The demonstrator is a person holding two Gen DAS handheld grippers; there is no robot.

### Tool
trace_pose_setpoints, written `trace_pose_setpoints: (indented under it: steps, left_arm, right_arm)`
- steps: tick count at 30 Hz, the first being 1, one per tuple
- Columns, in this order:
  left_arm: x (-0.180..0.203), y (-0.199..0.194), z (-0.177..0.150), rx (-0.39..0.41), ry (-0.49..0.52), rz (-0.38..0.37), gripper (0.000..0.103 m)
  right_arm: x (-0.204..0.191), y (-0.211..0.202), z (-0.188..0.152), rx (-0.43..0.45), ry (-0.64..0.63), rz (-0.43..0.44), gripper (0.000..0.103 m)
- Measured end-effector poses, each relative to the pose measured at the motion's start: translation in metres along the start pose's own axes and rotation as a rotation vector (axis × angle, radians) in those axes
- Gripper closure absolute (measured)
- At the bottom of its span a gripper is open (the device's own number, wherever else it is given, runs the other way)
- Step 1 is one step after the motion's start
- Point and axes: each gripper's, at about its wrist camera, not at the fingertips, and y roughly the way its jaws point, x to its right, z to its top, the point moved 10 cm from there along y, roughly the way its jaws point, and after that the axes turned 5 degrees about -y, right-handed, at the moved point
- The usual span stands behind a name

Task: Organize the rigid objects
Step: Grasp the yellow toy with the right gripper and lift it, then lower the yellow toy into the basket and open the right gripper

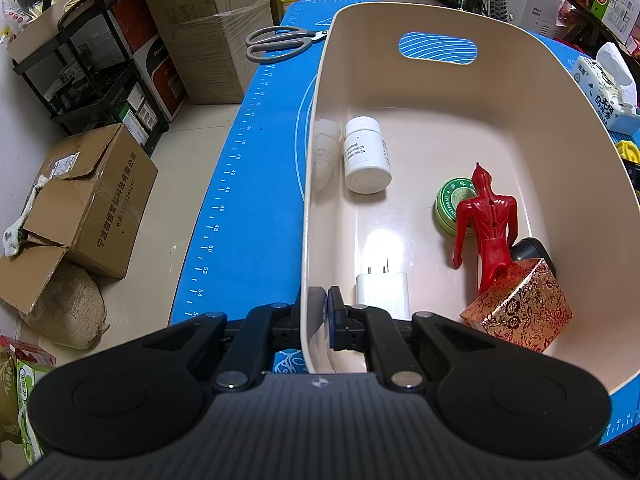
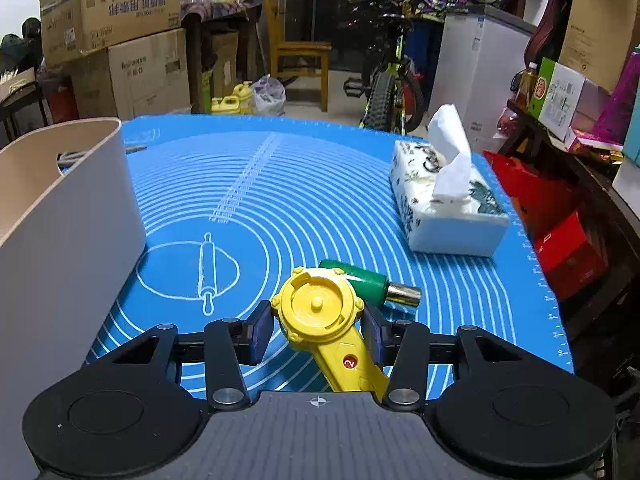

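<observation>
A beige bin (image 1: 516,92) stands on the blue mat (image 1: 260,168). In it lie a white pill bottle (image 1: 366,156), a green tin (image 1: 452,204), a red figure (image 1: 490,228), a white charger (image 1: 384,292) and a red-gold box (image 1: 520,308). My left gripper (image 1: 316,320) is shut on the bin's near left wall. In the right wrist view my right gripper (image 2: 318,330) straddles a yellow toy launcher (image 2: 324,312) lying on the mat; its pads touch or nearly touch the toy's sides. A green cylinder with a metal tip (image 2: 368,282) lies just behind the toy. The bin (image 2: 68,216) is at the left.
Grey scissors (image 1: 280,42) lie on the mat beyond the bin's far left corner. A tissue box (image 2: 444,200) sits at the mat's right side. Cardboard boxes (image 1: 92,200), a black rack (image 1: 92,76) and a bicycle (image 2: 390,88) surround the table.
</observation>
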Motion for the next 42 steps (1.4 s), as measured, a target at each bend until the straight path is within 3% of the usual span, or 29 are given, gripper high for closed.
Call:
trace_pose_setpoints:
  steps: [18,28,42]
  left_arm:
    - [0.001,0.0,0.0,0.0,0.001,0.002,0.093]
    - [0.001,0.0,0.0,0.0,0.001,0.002,0.093]
    - [0.0,-0.001,0.0,0.0,0.002,0.003,0.093]
  right_arm:
    - [-0.019,-0.064,0.051,0.2,0.028,0.007,0.05]
    - [-0.047,-0.101,0.083,0.31,0.037,0.065,0.05]
    - [-0.101,-0.133,0.109,0.381,0.032,0.154,0.05]
